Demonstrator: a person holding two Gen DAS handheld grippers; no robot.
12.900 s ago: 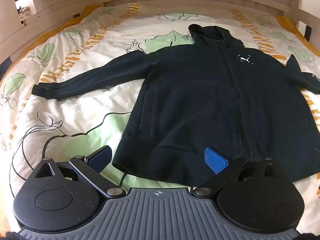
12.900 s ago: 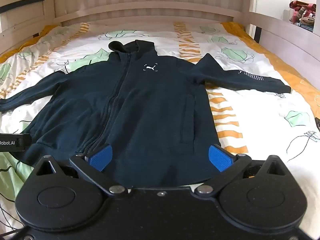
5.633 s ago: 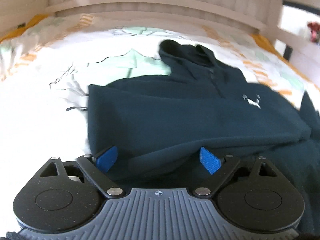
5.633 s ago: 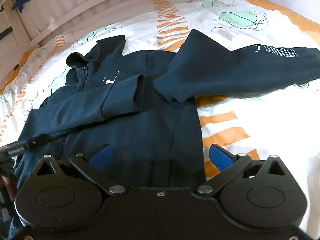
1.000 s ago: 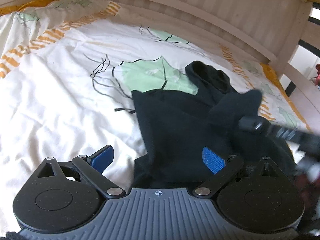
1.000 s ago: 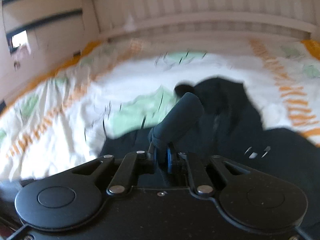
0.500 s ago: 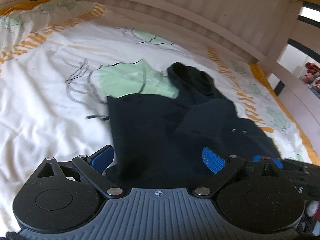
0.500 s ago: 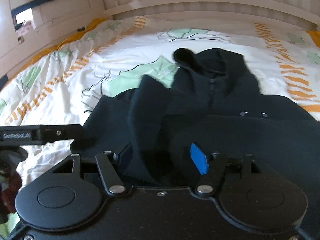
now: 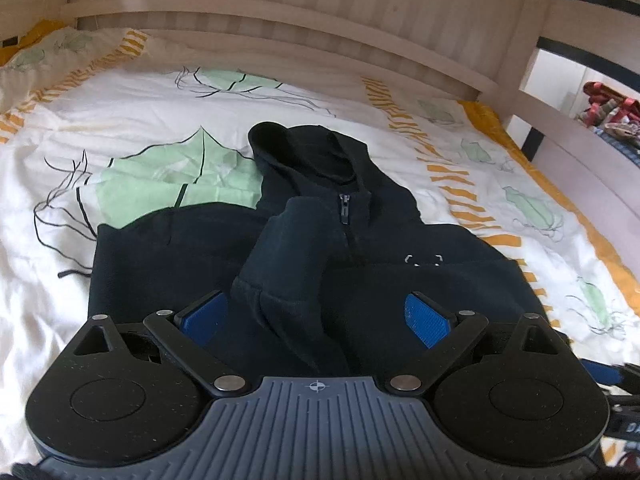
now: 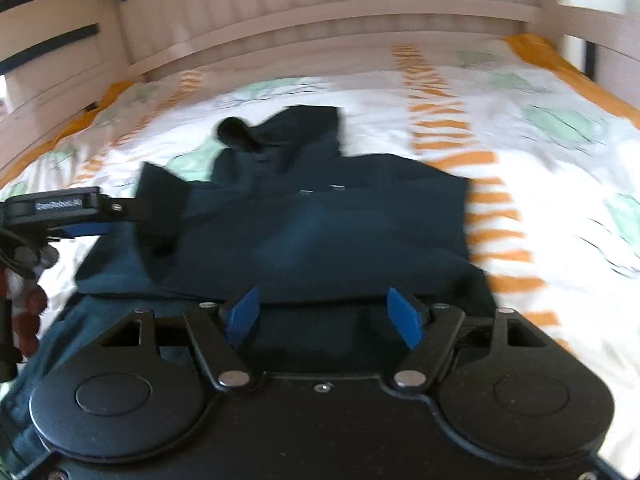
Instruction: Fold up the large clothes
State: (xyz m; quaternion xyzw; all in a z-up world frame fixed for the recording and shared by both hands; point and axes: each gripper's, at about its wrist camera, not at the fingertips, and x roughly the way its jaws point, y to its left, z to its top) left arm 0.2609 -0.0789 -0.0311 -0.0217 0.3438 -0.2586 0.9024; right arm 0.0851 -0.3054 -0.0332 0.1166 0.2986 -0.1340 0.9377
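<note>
Left gripper (image 9: 316, 316): lower centre of its own wrist view, jaws spread wide, blue pads (image 9: 426, 320) well apart, nothing clamped. It also shows at the left edge of the right wrist view, pointing toward frame centre.

Right gripper (image 10: 324, 316): lower centre of its own view, jaws apart but narrower than the left's, pads (image 10: 404, 318) gripping nothing. View is motion-blurred.
</note>
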